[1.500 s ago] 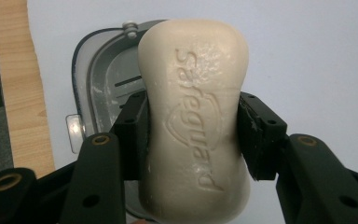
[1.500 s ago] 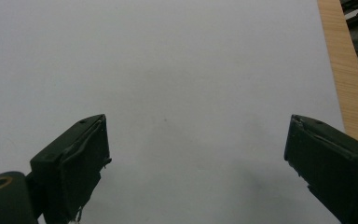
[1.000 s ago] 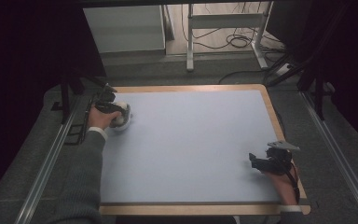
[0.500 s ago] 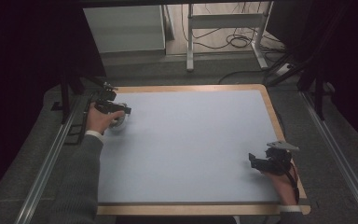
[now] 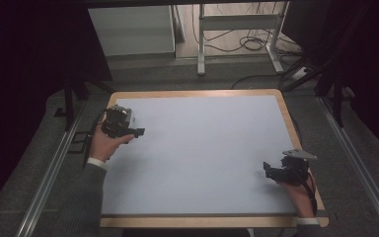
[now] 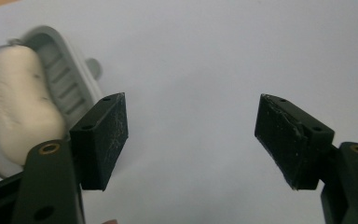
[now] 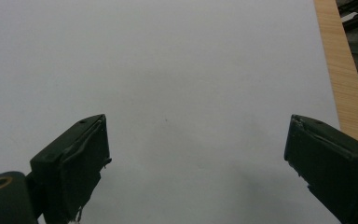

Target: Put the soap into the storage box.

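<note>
Two grippers sit over the table, each with its jaws spread wide and nothing between them. The left gripper is held by the person's left hand near the table's far left corner; in the left gripper view its pads hang above the pale surface. Just beside its left jaw lies a grey soap dish holding a white bar of soap, close to the table's wooden edge. The right gripper rests near the table's near right corner, held by the right hand, pointing across the bare white top toward the middle.
</note>
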{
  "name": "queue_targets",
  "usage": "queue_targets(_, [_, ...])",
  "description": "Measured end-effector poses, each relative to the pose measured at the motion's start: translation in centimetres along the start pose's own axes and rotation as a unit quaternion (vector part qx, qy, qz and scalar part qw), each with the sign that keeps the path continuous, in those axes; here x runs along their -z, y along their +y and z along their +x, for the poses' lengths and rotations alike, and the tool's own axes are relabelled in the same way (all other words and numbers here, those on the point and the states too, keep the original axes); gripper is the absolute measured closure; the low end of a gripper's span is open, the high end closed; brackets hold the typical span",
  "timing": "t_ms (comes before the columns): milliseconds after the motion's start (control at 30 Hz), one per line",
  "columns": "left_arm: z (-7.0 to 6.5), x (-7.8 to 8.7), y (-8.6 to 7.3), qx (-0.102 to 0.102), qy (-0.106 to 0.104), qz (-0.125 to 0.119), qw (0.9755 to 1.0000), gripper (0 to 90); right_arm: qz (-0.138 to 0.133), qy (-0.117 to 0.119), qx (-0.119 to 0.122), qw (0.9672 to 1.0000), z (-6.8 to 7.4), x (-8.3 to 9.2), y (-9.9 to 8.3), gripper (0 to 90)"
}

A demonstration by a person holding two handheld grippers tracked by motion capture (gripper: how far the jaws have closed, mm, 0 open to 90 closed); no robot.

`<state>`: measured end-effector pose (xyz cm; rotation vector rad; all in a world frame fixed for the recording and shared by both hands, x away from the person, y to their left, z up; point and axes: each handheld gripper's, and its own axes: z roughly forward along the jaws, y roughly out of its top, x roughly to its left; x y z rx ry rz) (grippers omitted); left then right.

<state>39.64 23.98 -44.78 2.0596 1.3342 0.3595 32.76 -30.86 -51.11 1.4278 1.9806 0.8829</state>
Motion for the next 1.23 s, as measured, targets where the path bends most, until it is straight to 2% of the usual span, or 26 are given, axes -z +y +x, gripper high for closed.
queue_targets(100, [-1.2,-0.2,-1.4,-0.019,-0.015,-0.003,0.9997,25.3,-0.001,-0.001,0.001,1.0,0.0,0.0,0.0,6.4])
queue_targets(167, [-1.8,-0.2,-2.1,-0.027,-0.018,-0.01,0.9994,25.5,-0.003,-0.001,0.001,1.0,0.1,0.1,0.0,6.4])
queue_targets(300, [-2.7,0.1,-4.0,-0.032,-0.03,-0.022,0.9988,25.0,-0.003,0.0,-0.002,1.0,0.0,0.2,0.0,6.4])
queue_targets(333, [-3.1,0.1,-5.1,-0.035,-0.032,-0.024,0.9986,25.0,-0.003,-0.001,-0.001,1.0,0.0,0.2,0.0,6.4])
queue_targets(367, [-3.1,0.1,-5.1,-0.035,-0.032,-0.024,0.9986,24.7,-0.003,0.0,-0.001,1.0,0.1,0.2,0.0,6.4])
queue_targets(433, [-3.5,-0.1,-7.0,-0.028,-0.038,-0.026,0.9985,24.8,-0.003,0.0,0.002,1.0,0.1,0.2,0.0,6.4])
queue_targets(467, [-3.5,-0.1,-7.0,-0.028,-0.038,-0.026,0.9985,24.6,-0.003,0.0,0.002,1.0,0.1,0.2,0.0,6.4])
queue_targets(533, [-3.5,-0.3,-8.0,-0.03,-0.032,-0.018,0.9989,24.4,-0.004,0.0,0.002,1.0,0.1,0.3,0.1,6.4])
queue_targets(567, [-3.6,-0.3,-8.9,-0.03,-0.022,-0.015,0.9992,24.5,-0.005,0.0,0.001,1.0,0.1,0.3,0.1,6.4])
queue_targets(633, [-3.6,-0.4,-9.4,-0.027,-0.028,-0.014,0.9992,24.5,-0.006,0.0,0.002,1.0,0.1,0.3,0.1,6.4])
queue_targets(1000, [-3.2,-0.5,-9.6,-0.017,-0.028,-0.014,0.9994,24.3,-0.011,0.0,0.003,0.9999,0.3,0.3,0.3,6.4])
queue_targets(1233, [-3.4,-0.9,-10.2,-0.018,-0.031,-0.011,0.9993,23.5,-0.008,0.0,0.003,1.0,0.2,0.2,0.3,6.4])
